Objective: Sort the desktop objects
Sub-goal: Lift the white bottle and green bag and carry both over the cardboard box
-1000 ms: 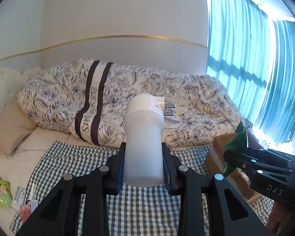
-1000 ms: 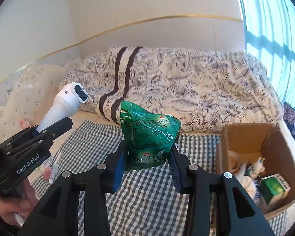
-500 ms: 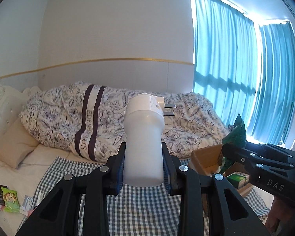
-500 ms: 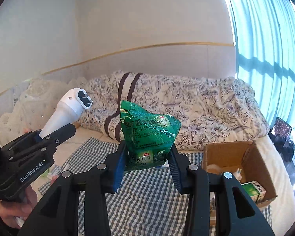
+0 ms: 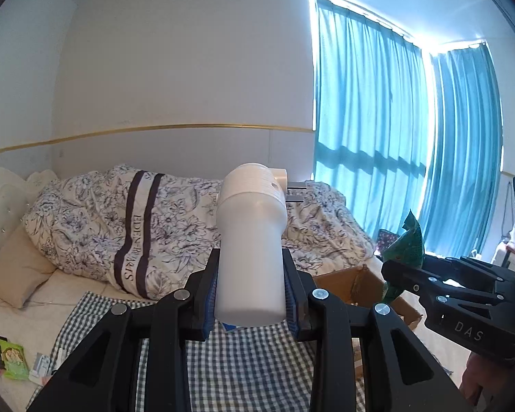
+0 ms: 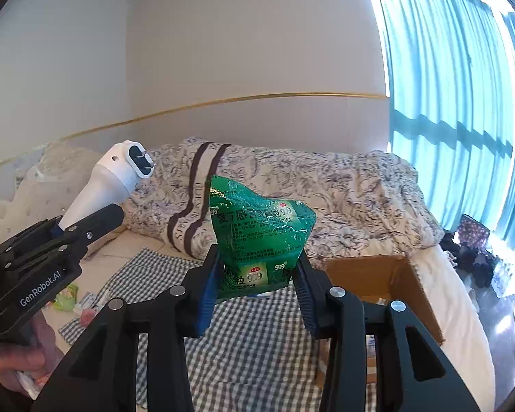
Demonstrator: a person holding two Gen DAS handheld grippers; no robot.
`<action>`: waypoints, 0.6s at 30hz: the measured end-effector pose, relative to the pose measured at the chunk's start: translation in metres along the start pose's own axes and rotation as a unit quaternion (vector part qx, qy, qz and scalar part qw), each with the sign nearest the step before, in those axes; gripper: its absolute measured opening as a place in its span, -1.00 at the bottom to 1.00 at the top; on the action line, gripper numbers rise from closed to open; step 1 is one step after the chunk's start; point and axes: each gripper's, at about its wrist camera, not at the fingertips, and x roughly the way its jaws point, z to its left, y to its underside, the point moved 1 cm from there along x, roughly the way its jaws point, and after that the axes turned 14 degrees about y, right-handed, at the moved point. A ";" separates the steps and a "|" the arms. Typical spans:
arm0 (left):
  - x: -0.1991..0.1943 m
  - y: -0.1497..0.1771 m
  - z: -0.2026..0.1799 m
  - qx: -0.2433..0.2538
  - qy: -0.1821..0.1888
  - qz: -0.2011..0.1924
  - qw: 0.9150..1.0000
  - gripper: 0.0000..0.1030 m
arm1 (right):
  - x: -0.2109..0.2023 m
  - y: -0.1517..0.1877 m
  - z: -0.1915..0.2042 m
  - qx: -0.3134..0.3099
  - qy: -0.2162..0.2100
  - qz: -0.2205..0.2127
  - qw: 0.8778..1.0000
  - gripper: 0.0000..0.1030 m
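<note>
Both grippers have tilted upward over the past second: the left gripper (image 5: 250,295) clamps a white plug-in device (image 5: 252,240), the right gripper (image 6: 255,285) a green medicine packet (image 6: 261,230) (cardboard box (image 6: 388,274) waiting, near right), so drop-off looks imminent.

Bedroom w/ plain white walls (image 5: 189,68), crossed by a thin gold trim line (image 6: 257,98). Bed is covered by a rumpled white floral duvet w/ dark stripes (image 5: 127,213); a beige pillow (image 5: 13,271) is seen at its left. Daylight is filtered thru teal pleated curtains (image 5: 377,137) on the right. Dark glossy floor (image 6: 511,353) is lit beside the bed.
</note>
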 end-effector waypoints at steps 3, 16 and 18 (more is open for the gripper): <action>0.007 0.001 -0.007 0.001 0.008 0.004 1.000 -0.38 | 0.003 0.001 -0.010 0.005 0.008 0.004 1.000 -0.22; 0.040 0.003 -0.031 0.004 0.018 0.021 1.000 -0.38 | 0.021 0.004 -0.050 0.016 0.022 0.015 1.000 -0.22; 0.046 0.002 -0.037 0.004 0.021 0.023 1.000 -0.38 | 0.024 0.006 -0.060 0.017 0.024 0.017 0.999 -0.22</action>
